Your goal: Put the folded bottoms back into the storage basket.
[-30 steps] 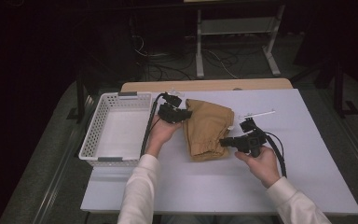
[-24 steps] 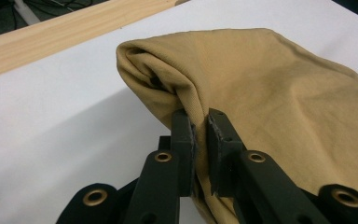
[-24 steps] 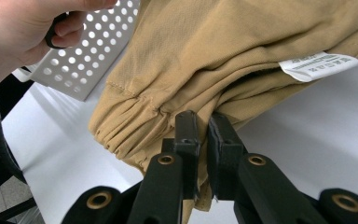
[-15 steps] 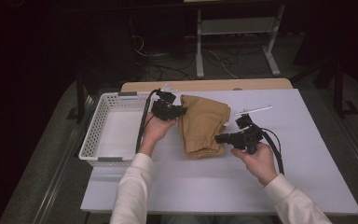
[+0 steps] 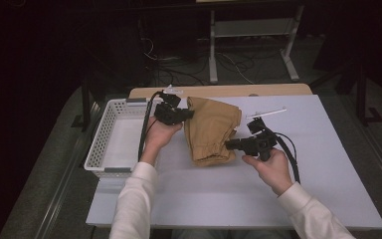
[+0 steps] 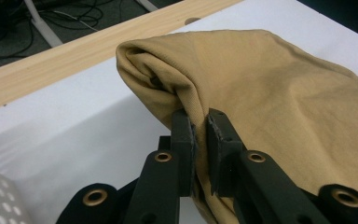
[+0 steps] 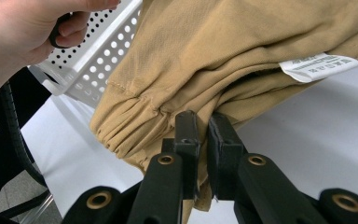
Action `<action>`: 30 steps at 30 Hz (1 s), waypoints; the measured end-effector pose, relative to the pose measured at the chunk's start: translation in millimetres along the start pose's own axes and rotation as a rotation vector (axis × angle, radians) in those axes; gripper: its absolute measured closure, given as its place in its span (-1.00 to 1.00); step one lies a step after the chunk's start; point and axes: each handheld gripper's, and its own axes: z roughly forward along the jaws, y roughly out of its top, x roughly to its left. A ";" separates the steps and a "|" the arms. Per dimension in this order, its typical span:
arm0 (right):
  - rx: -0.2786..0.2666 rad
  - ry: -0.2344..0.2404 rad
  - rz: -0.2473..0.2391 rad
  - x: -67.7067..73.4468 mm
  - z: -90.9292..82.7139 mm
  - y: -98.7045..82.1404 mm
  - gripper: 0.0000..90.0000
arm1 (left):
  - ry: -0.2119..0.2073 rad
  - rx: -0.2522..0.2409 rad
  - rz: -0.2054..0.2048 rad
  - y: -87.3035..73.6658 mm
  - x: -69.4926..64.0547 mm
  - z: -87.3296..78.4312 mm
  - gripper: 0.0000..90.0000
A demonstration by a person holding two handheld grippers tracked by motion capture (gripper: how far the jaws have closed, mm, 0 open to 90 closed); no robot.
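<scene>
Left gripper (image 6: 200, 135) and right gripper (image 7: 204, 135) each clamp garment (image 5: 213, 128) edges between jaws, probably to lift it.

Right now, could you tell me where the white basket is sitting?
In the high view, the white basket sits at the table's left edge, just left of the tan garment and beside the left gripper.

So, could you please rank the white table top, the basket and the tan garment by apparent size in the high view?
1. White table top
2. White basket
3. Tan garment, which looks only slightly smaller than the basket
</scene>
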 end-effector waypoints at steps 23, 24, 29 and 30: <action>-0.004 0.009 -0.047 28.0 1.6 22.7 0.81 | 0.032 -0.030 -0.013 5.2 12.8 -33.5 0.84; -0.005 0.009 -0.053 29.0 2.2 23.5 0.81 | 0.034 -0.032 -0.012 4.9 13.7 -34.6 0.84; 0.000 0.010 -0.064 35.2 4.9 27.9 0.81 | 0.041 -0.036 -0.018 3.7 18.1 -41.3 0.84; 0.001 0.012 -0.066 36.4 5.4 28.8 0.81 | 0.042 -0.036 -0.015 3.5 19.3 -42.8 0.84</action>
